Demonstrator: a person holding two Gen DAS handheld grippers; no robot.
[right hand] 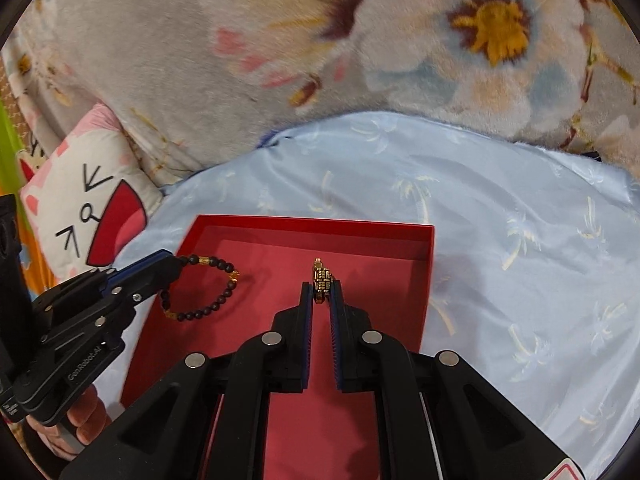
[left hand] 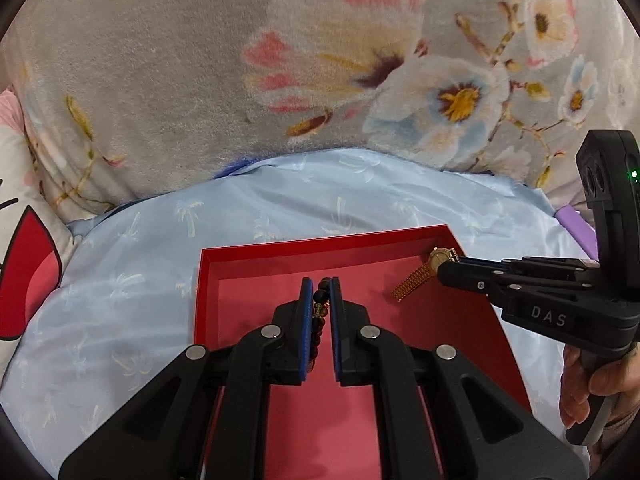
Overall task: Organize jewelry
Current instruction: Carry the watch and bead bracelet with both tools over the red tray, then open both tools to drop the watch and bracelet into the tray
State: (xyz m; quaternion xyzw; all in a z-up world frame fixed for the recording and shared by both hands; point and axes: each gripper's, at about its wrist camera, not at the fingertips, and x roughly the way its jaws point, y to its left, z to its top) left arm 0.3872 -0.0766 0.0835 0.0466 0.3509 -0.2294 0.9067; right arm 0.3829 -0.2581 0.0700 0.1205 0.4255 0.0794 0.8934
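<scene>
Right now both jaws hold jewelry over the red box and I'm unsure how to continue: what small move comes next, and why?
Probably lower both pieces to the floor of the red box before opening. The left gripper pinches the bead bracelet and the right gripper pinches the gold watch, both already over the box.

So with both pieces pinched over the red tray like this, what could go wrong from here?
1. The left gripper pinches the beaded bracelet at one spot only; the loop dangles and may catch the red tray wall.
2. The right gripper holds the gold watch near its case, band hanging loose; it might slip or land twisted.
3. Both pieces hang close together over the tray, so bracelet and watch band may tangle if released close together.
</scene>
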